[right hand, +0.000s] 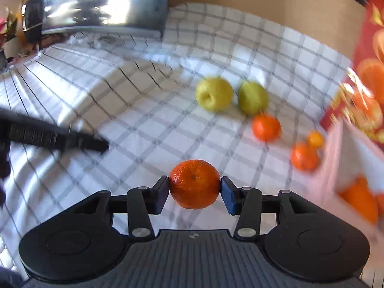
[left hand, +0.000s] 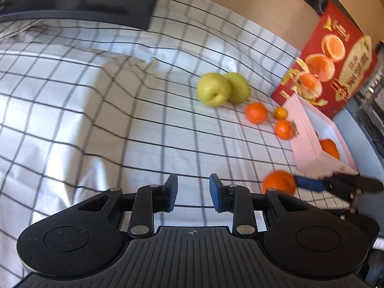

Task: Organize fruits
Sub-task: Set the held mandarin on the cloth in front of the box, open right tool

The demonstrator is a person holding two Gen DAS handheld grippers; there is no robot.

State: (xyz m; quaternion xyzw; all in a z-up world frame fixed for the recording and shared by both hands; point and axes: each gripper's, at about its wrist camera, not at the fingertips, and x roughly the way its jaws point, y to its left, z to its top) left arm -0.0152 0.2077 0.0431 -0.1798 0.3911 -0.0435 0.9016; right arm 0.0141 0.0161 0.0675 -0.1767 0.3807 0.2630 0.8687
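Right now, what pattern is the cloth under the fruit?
The cloth is white with a dark grid check; sharpest in the left wrist view.

- Two pears (right hand: 213,93) are set side by side on the cloth (right hand: 134,144) — toward 12 o'clock of the held orange (right hand: 195,183).
- Three smaller oranges (right hand: 266,127) are strung toward 2 o'clock, ending beside the tray (left hand: 309,141).
- One orange (left hand: 330,147) is seen in the tray — the printed box (left hand: 336,72) stands behind it.

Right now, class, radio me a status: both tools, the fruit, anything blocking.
Right tool clamped on a tangerine. Left tool empty, nearly shut. Pink box holds some oranges; two pears and three oranges loose on the cloth. Path clear.
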